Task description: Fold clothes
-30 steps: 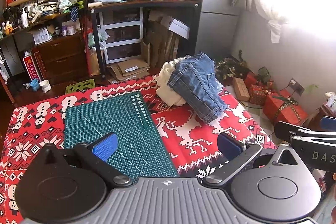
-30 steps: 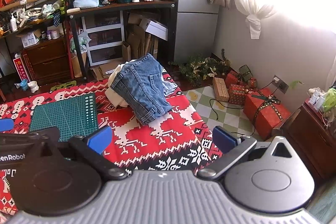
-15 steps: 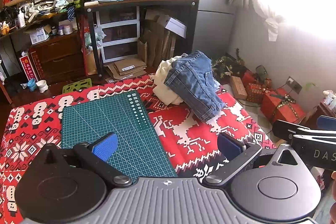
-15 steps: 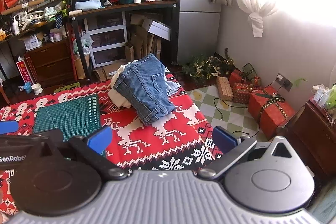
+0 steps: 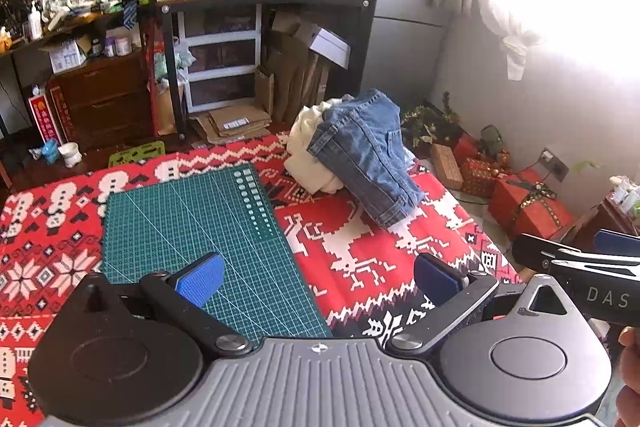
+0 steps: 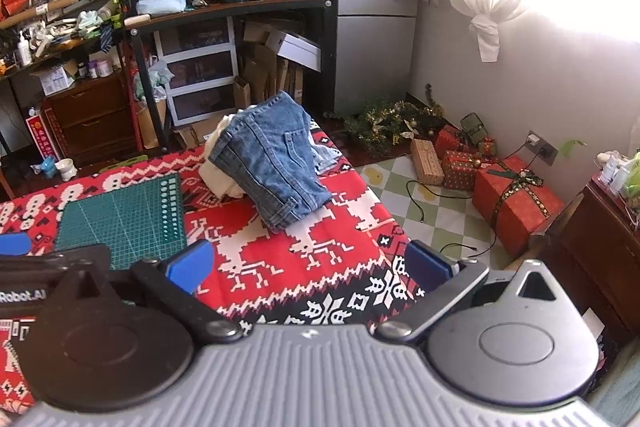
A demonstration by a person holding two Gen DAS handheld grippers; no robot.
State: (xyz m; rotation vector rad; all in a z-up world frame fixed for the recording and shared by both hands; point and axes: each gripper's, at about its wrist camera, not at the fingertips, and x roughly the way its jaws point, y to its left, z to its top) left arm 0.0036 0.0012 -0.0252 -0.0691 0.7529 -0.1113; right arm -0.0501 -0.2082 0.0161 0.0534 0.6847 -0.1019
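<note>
Jeans (image 5: 366,159) lie crumpled on top of a cream garment (image 5: 308,157) at the far end of a table covered with a red patterned cloth (image 5: 360,251), up around one o'clock in the left wrist view and near twelve o'clock in the right wrist view (image 6: 276,163). The left gripper (image 5: 318,277) hangs above the near edge of the table with its blue-padded jaws spread wide and nothing between them; a green cutting mat (image 5: 192,223) lies under its left finger, toward eleven o'clock. The right gripper (image 6: 308,265) is likewise spread wide and empty, over the near right corner of the cloth, well apart from the jeans. At three o'clock in the left view the right tool's black side shows, with a bit of a hand (image 5: 630,367) at the edge. Wrapped red gift boxes (image 6: 516,195) sit on the floor to the right of the table.
</note>
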